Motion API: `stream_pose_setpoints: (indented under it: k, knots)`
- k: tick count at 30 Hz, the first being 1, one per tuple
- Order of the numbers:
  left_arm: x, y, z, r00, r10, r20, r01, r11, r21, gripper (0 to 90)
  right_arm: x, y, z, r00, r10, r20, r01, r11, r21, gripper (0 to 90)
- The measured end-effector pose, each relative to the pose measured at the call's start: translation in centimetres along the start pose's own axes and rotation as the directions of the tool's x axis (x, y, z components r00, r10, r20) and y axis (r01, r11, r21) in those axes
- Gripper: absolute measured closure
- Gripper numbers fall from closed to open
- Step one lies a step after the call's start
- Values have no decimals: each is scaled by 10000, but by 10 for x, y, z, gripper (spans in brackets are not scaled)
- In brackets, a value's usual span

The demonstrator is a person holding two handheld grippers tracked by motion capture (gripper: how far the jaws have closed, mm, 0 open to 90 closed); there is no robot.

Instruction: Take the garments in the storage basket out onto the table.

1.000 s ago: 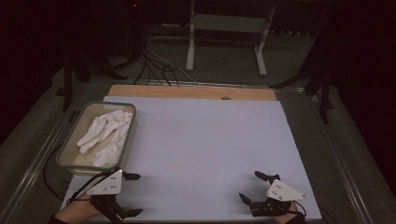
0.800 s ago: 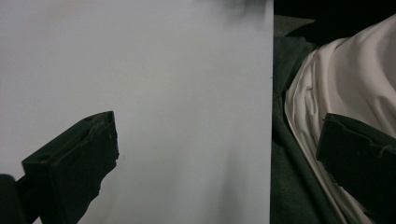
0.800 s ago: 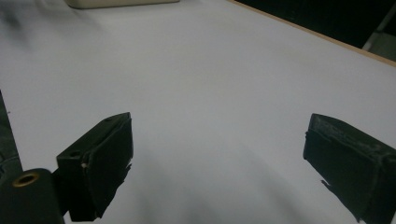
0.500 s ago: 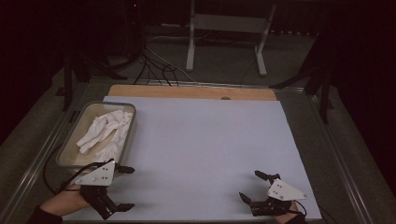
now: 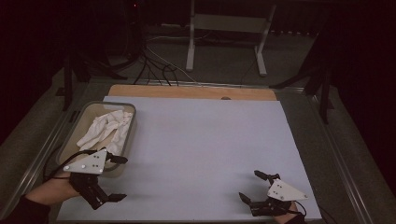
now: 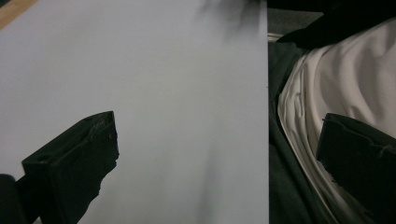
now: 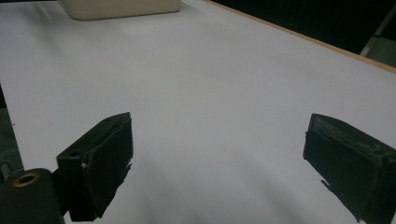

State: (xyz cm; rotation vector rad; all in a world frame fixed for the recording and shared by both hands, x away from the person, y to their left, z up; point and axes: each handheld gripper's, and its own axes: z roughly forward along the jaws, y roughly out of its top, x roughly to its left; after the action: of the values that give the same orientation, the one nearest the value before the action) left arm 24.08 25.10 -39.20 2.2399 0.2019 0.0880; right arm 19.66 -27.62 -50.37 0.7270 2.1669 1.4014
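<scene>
My left gripper [image 5: 122, 178] hovers open at the table's near left, its grey plate just in front of the bin's near corner; nothing lies between its fingers. In the left gripper view the two black jaws stand wide apart over the bare white table top [image 6: 177, 93]. My right gripper [image 5: 248, 184] rests open at the near right, also with nothing in it. The right gripper view has its jaws spread over the white surface [image 7: 219, 102]. A beige bin [image 5: 81, 116] at the left edge holds a crumpled white cloth [image 5: 107, 128].
A wooden strip [image 5: 187, 91] runs along the table's far edge. The bin's wall [image 7: 121, 7] shows far off in the right gripper view. White fabric [image 6: 355, 79] lies past the table's edge in the left gripper view. Cables and a metal stand [image 5: 224, 28] sit on the floor behind.
My left gripper has shifted left and slightly farther from the person, closer to the bin's near corner. The right gripper has stayed put, and both remain open.
</scene>
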Motion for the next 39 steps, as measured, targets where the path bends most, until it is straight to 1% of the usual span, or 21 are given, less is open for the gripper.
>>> stream_pose_setpoints:
  k: [3,6,7,10,11,16,18,19,21,23,26,28,29,30,31,33,35,36,37,38,39]
  knots:
    - [5,5,-7,9999,86,-115,-86,10000,-12,1,0,1,0,10000,-18,10,18,10000,8,87]
    - [9,8,-11,9998,53,-173,-53,10000,-29,1,1,1,1,10000,40,-30,-40,10000,-16,87]
    - [13,10,-14,9996,41,-269,-40,10000,49,1,1,1,1,10000,-9,-40,9,10000,-16,87]
    - [17,12,-17,9997,29,-241,-25,9999,170,1,1,1,2,10000,-45,-57,45,10000,9,87]
    - [19,12,-18,9996,19,-279,-11,9996,286,1,1,1,2,9999,-58,-93,58,10000,-12,87]
    - [29,14,-25,9985,-128,-529,155,9986,509,1,2,1,2,9999,21,-120,-22,10000,-44,87]
    - [35,13,-28,9977,-358,-575,389,9977,547,2,3,1,2,9999,15,-149,-15,10000,-61,87]
    - [39,12,-29,9968,-401,-692,445,9970,634,1,3,1,3,9999,6,-169,-7,10000,-80,87]
    - [45,10,-30,9954,-620,-734,674,9949,747,1,4,2,3,9999,-23,-140,22,10000,-57,87]
    - [52,6,-31,9926,-789,-925,874,9919,926,1,4,2,3,9999,-3,-167,2,10000,-37,87]
    - [63,2,-31,9884,-1178,-958,1271,9870,980,1,4,2,4,9999,-46,-144,46,10000,-3,87]
    - [68,0,-29,9874,-1140,-1096,1273,9843,1224,1,4,2,4,9999,-59,-139,59,10000,-12,87]
    - [70,0,-28,9865,-1197,-1115,1339,9824,1303,1,5,1,4,9999,-31,-136,31,10000,8,87]
    - [70,0,-28,9865,-1197,-1115,1339,9824,1303,1,5,1,4,9998,-87,-153,87,10000,20,87]
    - [75,0,-28,9845,-1221,-1262,1399,9796,1443,1,5,1,4,9999,-71,-144,72,10000,20,87]
    - [81,0,-28,9814,-1320,-1396,1528,9767,1509,1,5,1,5,9998,-109,-164,109,9999,-11,87]
    - [86,1,-29,9774,-1346,-1631,1590,9763,1469,1,6,1,4,9998,-119,-132,119,9999,-9,87]
    - [89,1,-29,9750,-1430,-1700,1682,9750,1451,1,5,1,4,9998,-146,-120,146,9999,-29,87]
    - [92,1,-29,9737,-1424,-1780,1697,9742,1491,1,5,1,4,9999,-102,-116,102,9999,-37,87]
    - [95,0,-28,9724,-1494,-1792,1776,9720,1535,1,5,1,4,9999,-19,-122,18,10000,-20,87]
    - [99,0,-28,9704,-1586,-1822,1885,9688,1607,0,5,1,4,9999,-66,-120,66,10000,-1,87]
